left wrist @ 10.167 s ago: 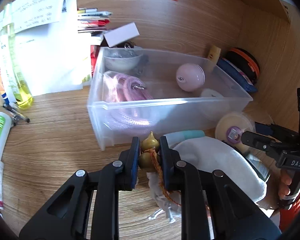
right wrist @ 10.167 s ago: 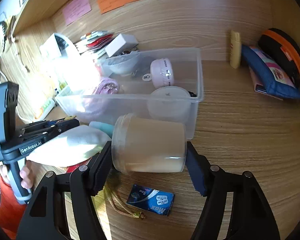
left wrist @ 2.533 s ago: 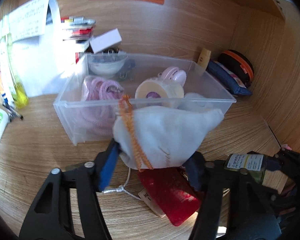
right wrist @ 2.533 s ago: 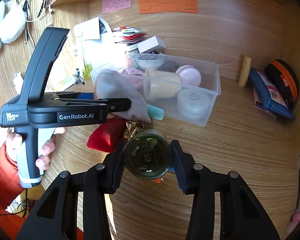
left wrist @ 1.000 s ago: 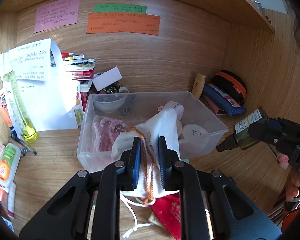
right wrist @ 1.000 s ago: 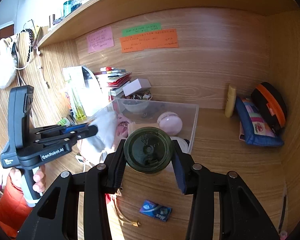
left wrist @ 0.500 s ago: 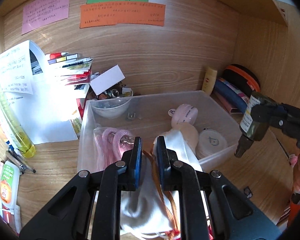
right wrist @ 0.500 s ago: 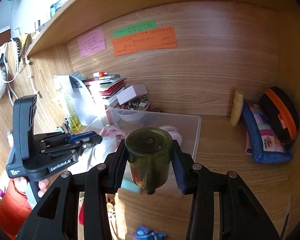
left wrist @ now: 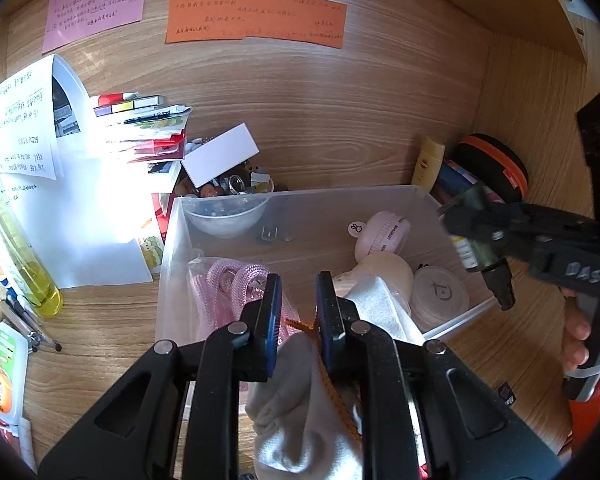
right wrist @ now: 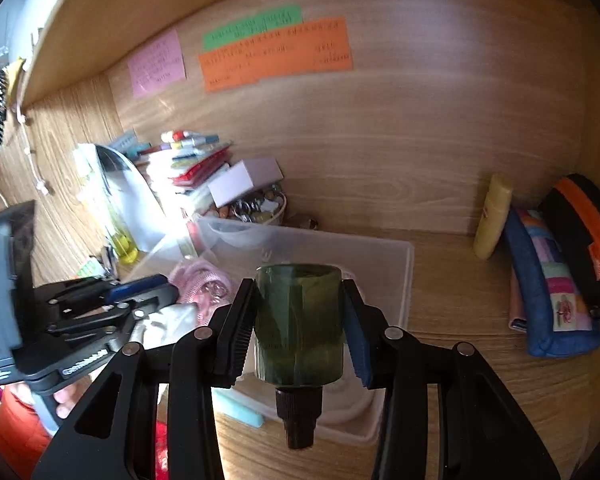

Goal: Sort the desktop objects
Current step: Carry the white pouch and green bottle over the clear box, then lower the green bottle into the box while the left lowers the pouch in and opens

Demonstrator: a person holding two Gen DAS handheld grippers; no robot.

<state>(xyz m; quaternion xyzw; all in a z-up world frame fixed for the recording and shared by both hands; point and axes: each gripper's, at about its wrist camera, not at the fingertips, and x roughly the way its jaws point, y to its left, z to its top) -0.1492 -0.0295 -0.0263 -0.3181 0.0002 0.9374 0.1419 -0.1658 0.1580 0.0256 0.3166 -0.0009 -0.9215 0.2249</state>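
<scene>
A dark green bottle (right wrist: 299, 328) is clamped cap-down between the fingers of the right gripper (right wrist: 299, 322) above the near rim of the clear plastic bin (right wrist: 407, 276). The left gripper (left wrist: 298, 312) is parted, its fingers set either side of the white drawstring pouch (left wrist: 304, 412), which is draped over the bin's front wall.

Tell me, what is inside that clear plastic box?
Inside the clear plastic box: a pink coiled cord, a small bowl, a pink round gadget, a cream jar and a round lid. The white cloth pouch covers whatever lies beneath it.
</scene>
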